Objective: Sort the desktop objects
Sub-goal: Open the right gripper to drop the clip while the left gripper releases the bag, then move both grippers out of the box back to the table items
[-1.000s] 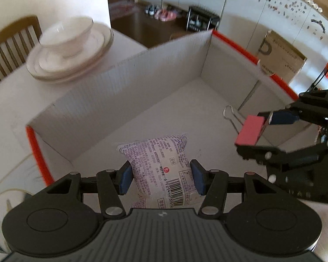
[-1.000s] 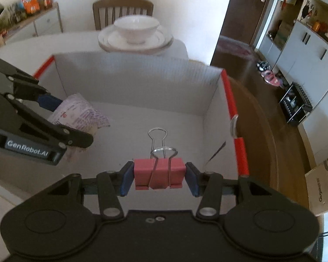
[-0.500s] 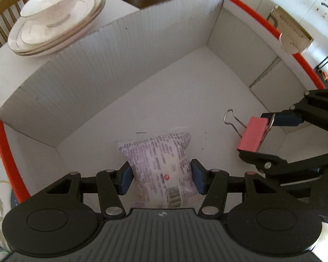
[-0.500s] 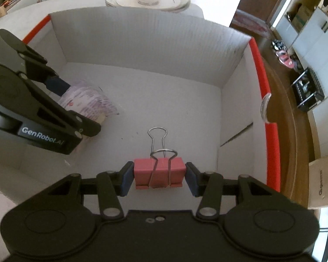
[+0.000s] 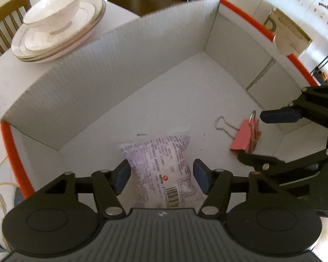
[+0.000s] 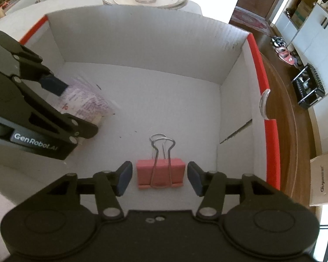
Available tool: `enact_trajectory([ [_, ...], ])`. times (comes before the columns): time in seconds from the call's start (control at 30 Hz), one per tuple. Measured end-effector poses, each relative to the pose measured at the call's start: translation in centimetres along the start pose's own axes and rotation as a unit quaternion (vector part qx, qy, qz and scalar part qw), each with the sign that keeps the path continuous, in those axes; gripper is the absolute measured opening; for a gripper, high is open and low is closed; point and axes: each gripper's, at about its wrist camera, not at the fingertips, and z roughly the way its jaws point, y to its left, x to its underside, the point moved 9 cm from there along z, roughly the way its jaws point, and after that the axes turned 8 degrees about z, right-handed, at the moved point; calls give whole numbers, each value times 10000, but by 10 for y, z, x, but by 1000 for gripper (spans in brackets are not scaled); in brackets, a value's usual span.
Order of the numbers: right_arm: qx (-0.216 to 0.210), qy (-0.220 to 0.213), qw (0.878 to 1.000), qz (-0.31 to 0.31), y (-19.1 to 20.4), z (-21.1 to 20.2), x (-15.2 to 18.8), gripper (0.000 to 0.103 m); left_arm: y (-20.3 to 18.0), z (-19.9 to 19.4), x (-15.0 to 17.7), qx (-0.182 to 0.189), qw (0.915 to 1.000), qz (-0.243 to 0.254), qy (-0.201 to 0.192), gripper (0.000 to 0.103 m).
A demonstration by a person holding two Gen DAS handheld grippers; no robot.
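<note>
Left wrist view: my base hides the packet's (image 5: 164, 170) near end between wide jaws; right jaws wide around the clip (image 6: 160, 173).

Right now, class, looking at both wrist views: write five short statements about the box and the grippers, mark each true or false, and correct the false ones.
1. The pink binder clip lies inside the white box. True.
2. The right gripper is clamped on the clip. False: its jaws stand apart from it.
3. The purple packet lies on the table outside the box. False: it is in the box.
4. The left gripper is open. True.
5. A bowl sits on stacked plates. True.
</note>
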Motion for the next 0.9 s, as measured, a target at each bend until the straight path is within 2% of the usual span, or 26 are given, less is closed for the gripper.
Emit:
enact_trajectory([
  [0.13,-53,-215,9998,-8,-1,-18,-3,63,1,-15,-1,32,9996,-88,-248,62],
  [0.47,-445,-733,9962,170,-5,-71,-5,63,-11,-69,2,89,9955,-105,-938,62],
  [0.67,-611,-992,9927,296,1,-98,-1,65,-17,-100,15,16,9919,-43,-1272,62],
  [0.77,-688,-1157,9902,382,5,-109,-1,72,-18,-113,25,44,9895,-96,-1439,62],
  [0.9,-722,-1364,9873,377,14,-128,3,73,-17,-131,41,75,9859,-143,-1666,62],
])
